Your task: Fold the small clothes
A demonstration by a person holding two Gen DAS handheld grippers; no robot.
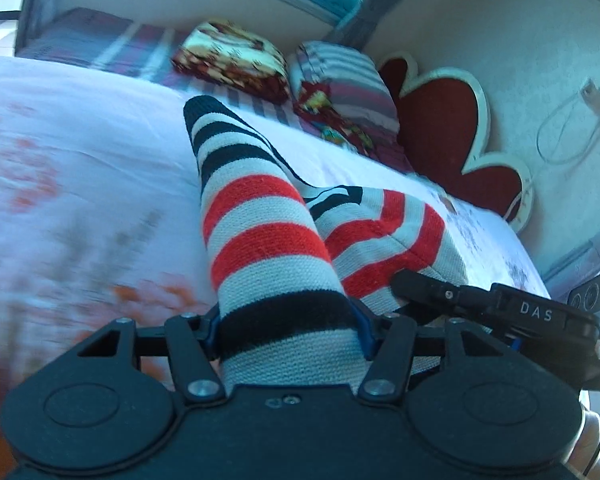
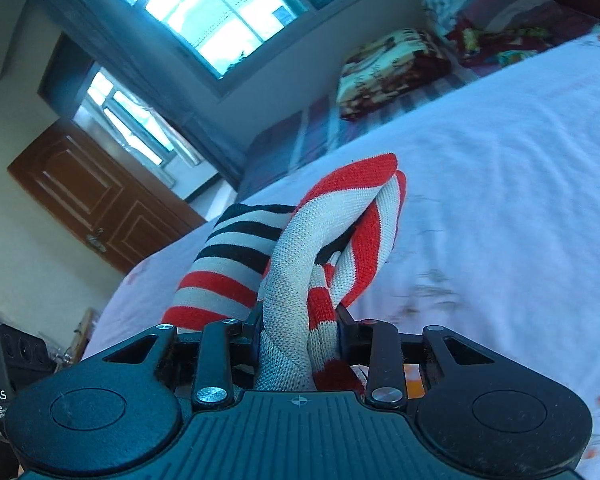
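Two tongs — left tongs (image 1: 288,332), right tongs (image 2: 300,332) (both clamped) — hold one striped garment (image 1: 260,216).

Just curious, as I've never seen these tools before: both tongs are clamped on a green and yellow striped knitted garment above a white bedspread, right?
Not quite: the colours are wrong. The striped knitted garment is red, grey-white and black, as the left wrist view shows. The rest holds: the left tongs and the right tongs are both clamped on it above the white bedspread.
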